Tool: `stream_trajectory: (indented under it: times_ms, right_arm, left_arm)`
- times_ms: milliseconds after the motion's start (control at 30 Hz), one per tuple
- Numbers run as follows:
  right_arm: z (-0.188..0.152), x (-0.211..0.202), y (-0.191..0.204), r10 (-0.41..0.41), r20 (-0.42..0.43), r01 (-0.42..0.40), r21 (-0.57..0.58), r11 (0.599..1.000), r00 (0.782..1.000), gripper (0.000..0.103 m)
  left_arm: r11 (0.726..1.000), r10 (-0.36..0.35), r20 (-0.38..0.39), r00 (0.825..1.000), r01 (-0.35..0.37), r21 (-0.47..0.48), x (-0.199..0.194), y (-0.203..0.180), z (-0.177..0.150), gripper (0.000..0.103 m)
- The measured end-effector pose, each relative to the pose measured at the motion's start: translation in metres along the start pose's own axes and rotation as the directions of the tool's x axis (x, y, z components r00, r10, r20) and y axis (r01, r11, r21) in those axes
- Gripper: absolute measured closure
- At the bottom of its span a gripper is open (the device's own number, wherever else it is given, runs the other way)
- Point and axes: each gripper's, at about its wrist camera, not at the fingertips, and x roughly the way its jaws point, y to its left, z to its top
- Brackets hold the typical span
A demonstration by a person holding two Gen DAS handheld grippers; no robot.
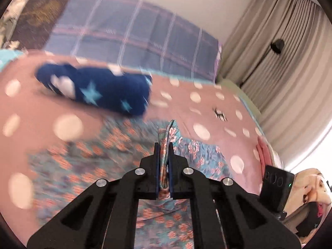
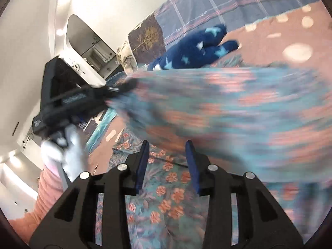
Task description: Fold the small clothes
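Note:
A teal floral garment (image 1: 116, 159) with orange flowers lies on the pink dotted bedspread (image 1: 207, 108). My left gripper (image 1: 164, 147) is shut on a bunched fold of it, lifted off the bed. In the right wrist view the left gripper (image 2: 122, 88) holds the garment (image 2: 228, 114) up, stretched and blurred, across the frame. My right gripper (image 2: 167, 147) is open and empty, just above the lower part of the garment (image 2: 166, 197) on the bed.
A dark blue starred garment (image 1: 99, 89) lies bunched further up the bed, also in the right wrist view (image 2: 199, 49). A checked blanket (image 1: 134, 35) and a brown pillow (image 1: 39, 16) sit at the head. Curtains (image 1: 280, 62) hang to the right.

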Motion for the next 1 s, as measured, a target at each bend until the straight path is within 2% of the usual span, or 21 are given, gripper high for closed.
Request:
stream_trajectory:
  times_ms: [100,167,233,267,367,433,533,667,733,800,833,867,900,933,967,1000]
  right_arm:
    - [-0.004,-0.021,-0.002,-0.099,-0.019,0.097,-0.077,0.992,0.995,0.063]
    - [-0.016,-0.028,-0.013,-0.155,-0.043,0.151,-0.081,0.985,0.987,0.054]
    - [-0.031,-0.029,-0.03,-0.222,-0.081,0.218,-0.054,0.974,0.972,0.054]
    - [-0.039,-0.029,-0.036,-0.252,-0.09,0.249,-0.049,0.967,0.963,0.057]
    - [-0.046,-0.033,-0.042,-0.276,-0.061,0.273,-0.048,0.961,0.959,0.059]
    - [-0.046,-0.034,-0.038,-0.29,-0.056,0.288,-0.047,0.957,0.955,0.057]
    - [-0.047,-0.028,-0.018,-0.3,-0.062,0.291,-0.13,0.948,0.952,0.057]
    - [-0.056,-0.017,0.007,-0.259,-0.095,0.236,-0.206,0.95,0.961,0.057]
    - [-0.062,-0.009,0.013,-0.21,-0.134,0.18,-0.207,0.962,0.969,0.057]
    - [-0.069,0.005,0.018,-0.18,-0.193,0.14,-0.205,0.969,0.965,0.06]
    - [-0.072,0.01,0.02,-0.199,-0.201,0.156,-0.213,0.965,0.959,0.061]
    - [-0.072,0.016,0.019,-0.234,-0.195,0.19,-0.219,0.957,0.953,0.068]
    - [-0.069,0.019,0.017,-0.254,-0.183,0.216,-0.206,0.955,0.95,0.075]
    - [-0.066,0.02,0.013,-0.273,-0.167,0.243,-0.178,0.954,0.947,0.078]
    - [-0.06,0.02,0.008,-0.317,-0.142,0.298,-0.14,0.944,0.938,0.083]
    - [-0.057,0.018,0.005,-0.374,-0.114,0.361,-0.124,0.924,0.92,0.087]
  left_arm:
    - [0.994,0.108,-0.01,0.994,-0.108,-0.01,-0.021,0.033,0.005,0.097]
    - [0.986,0.154,-0.036,0.987,-0.156,-0.063,-0.021,0.06,-0.001,0.097]
    - [0.973,0.194,-0.066,0.979,-0.201,-0.11,-0.02,0.086,-0.01,0.097]
    - [0.964,0.218,-0.083,0.972,-0.228,-0.136,-0.017,0.1,-0.017,0.097]
    - [0.947,0.212,-0.109,0.971,-0.232,-0.221,-0.014,0.129,-0.031,0.097]
    - [0.944,0.21,-0.114,0.971,-0.231,-0.234,-0.011,0.132,-0.037,0.097]
    - [0.955,0.207,-0.116,0.971,-0.226,-0.19,-0.007,0.12,-0.04,0.097]
    - [0.972,0.178,-0.105,0.978,-0.191,-0.136,-0.009,0.104,-0.047,0.096]
    - [0.982,0.141,-0.095,0.985,-0.151,-0.115,-0.009,0.095,-0.053,0.096]
    - [0.985,0.136,-0.099,0.986,-0.145,-0.092,-0.002,0.091,-0.061,0.091]
    - [0.984,0.148,-0.115,0.982,-0.158,-0.086,0.004,0.092,-0.065,0.083]
    - [0.976,0.193,-0.16,0.968,-0.206,-0.067,0.016,0.094,-0.074,0.081]
    - [0.959,0.267,-0.21,0.94,-0.28,-0.033,0.031,0.098,-0.085,0.081]
    - [0.943,0.327,-0.229,0.917,-0.333,0.017,0.045,0.101,-0.098,0.082]
    - [0.941,0.34,-0.151,0.928,-0.334,0.059,0.043,0.098,-0.104,0.081]
    - [0.933,0.356,-0.116,0.927,-0.347,0.093,0.043,0.093,-0.11,0.081]
